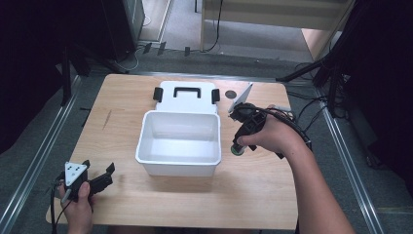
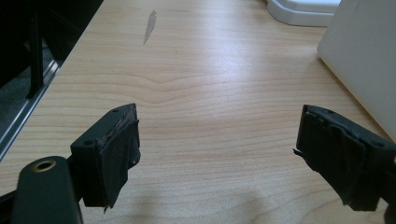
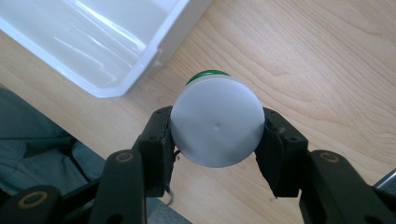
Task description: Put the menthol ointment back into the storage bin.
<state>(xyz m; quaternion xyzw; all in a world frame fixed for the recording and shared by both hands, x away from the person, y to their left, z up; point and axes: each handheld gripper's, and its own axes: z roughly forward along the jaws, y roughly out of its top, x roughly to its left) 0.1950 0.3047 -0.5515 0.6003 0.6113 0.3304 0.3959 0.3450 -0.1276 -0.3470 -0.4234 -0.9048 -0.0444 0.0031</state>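
Looking down from the high view: right gripper holds a small green-and-white container just beside the right wall of the open white bin; left gripper rests at the table's near-left corner, jaws spread. Left gripper view: jaws wide apart over bare wood, nothing between. Right gripper view: pads clamp the container's white end; no writing legible.
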